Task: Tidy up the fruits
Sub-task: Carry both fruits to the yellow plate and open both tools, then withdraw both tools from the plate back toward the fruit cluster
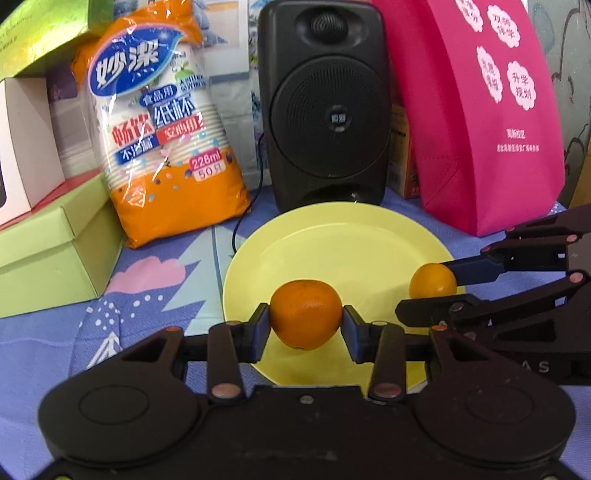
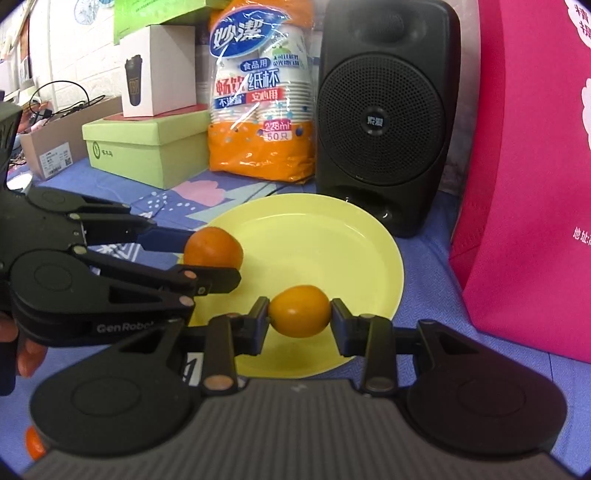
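Grippers left (image 1: 306, 326) and right (image 2: 299, 317), each clamping an orange.

Counts:
- Oranges: 2 for sure, a darker orange (image 1: 306, 319) at lower centre of the left wrist view and a lighter orange (image 2: 299, 311) at lower centre of the right wrist view. An orange blob (image 2: 34, 444) at bottom left of the right wrist view can't be identified.
- Grippers: 2, left gripper (image 1: 306, 325) and right gripper (image 2: 299, 317).
- Yellow plate (image 2: 314, 221): 1.
- Black speaker (image 1: 325, 103): 1.
- Paper cup pack (image 1: 166, 140): 1.
- Pink bag (image 1: 491, 110): 1.
- Green boxes: 2, a lower green box (image 2: 147, 147) and an upper green box (image 2: 159, 11).
- White box (image 2: 159, 70): 1.
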